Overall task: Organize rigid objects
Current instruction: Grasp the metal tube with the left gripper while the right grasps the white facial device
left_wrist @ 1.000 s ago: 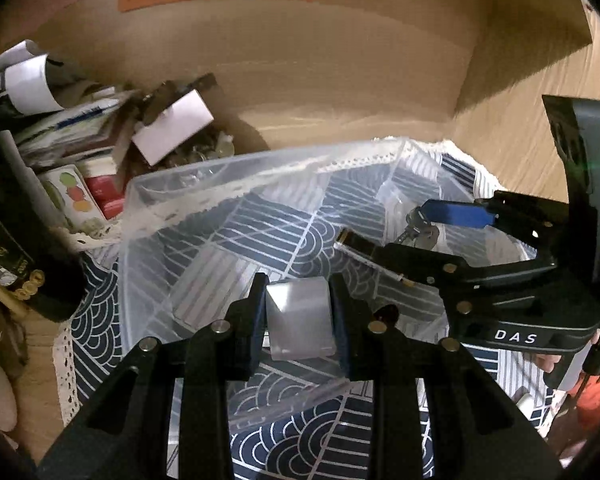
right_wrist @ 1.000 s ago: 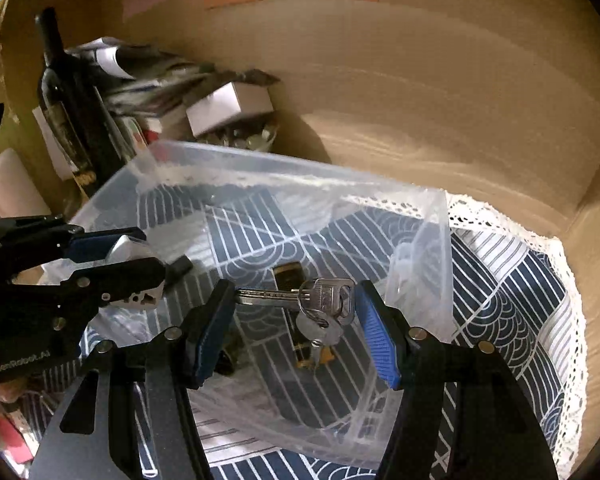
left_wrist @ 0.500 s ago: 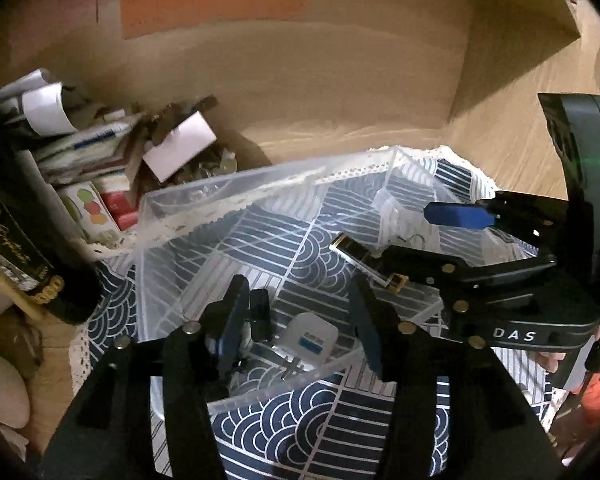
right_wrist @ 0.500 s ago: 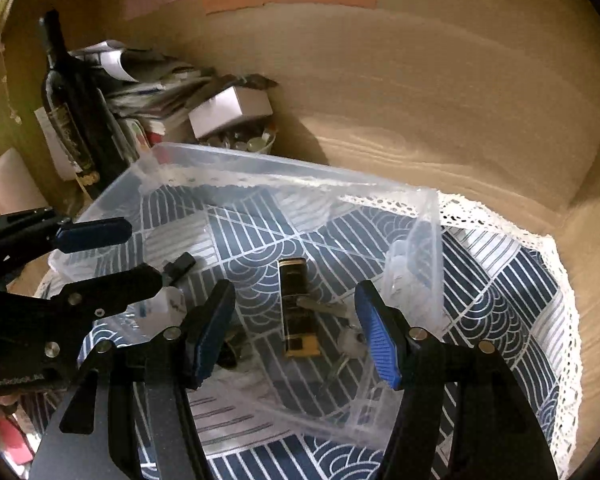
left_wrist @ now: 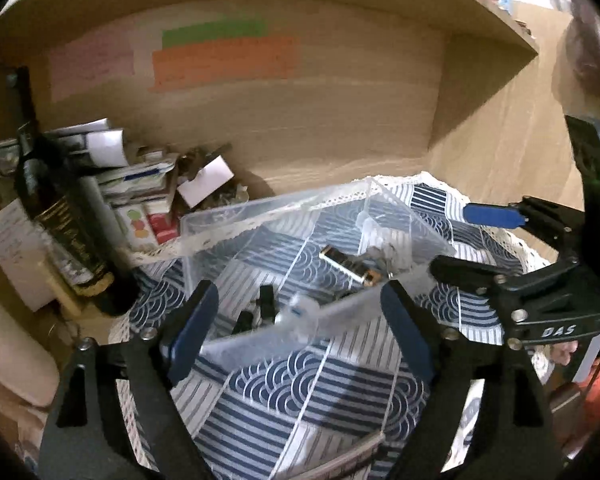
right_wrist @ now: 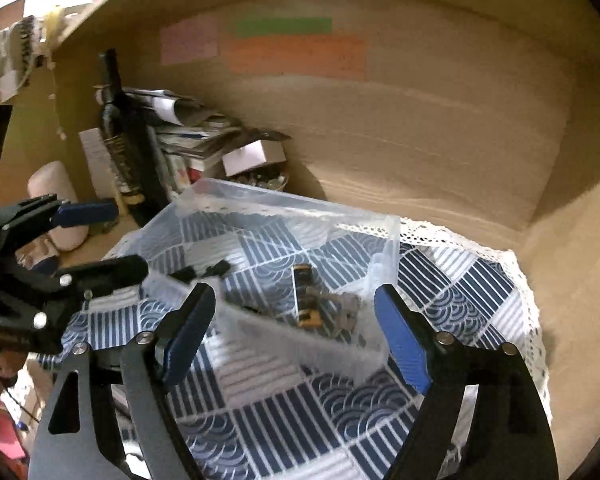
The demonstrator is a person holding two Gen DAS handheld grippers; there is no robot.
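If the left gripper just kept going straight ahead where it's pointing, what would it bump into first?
Probably the near wall of the clear plastic bin. The left gripper is open and empty, and that wall sits right between its fingertips. Past it lie the white charger and the small black pieces. Depth is hard to judge here.

navy-white wave-and-stripe cloth [left_wrist: 320,396], clear bin [left_wrist: 236,220], blue-padded tongs [left_wrist: 296,332]

dark wine bottle [right_wrist: 126,148], stacked papers [right_wrist: 192,128], patterned cloth [right_wrist: 460,276], wooden wall [right_wrist: 420,128]
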